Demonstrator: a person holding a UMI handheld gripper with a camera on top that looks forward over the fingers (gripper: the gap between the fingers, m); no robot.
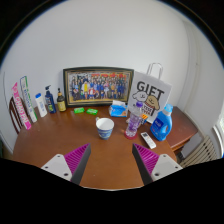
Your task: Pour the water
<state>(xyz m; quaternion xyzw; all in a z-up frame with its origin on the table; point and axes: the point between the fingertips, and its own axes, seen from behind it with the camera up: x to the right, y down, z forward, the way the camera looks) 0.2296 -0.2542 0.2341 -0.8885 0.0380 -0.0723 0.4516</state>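
A white cup with a blue pattern stands on the brown wooden table, beyond my fingers and roughly midway between them. To its right stands a clear purple-tinted plastic bottle. My gripper is open, well short of both, with the magenta pads spread wide and only bare table between them.
A framed group photo leans at the back. A white GIFT bag and a blue detergent bottle stand at the right, with a remote in front. Several bottles line the back left. A white chair sits at the right.
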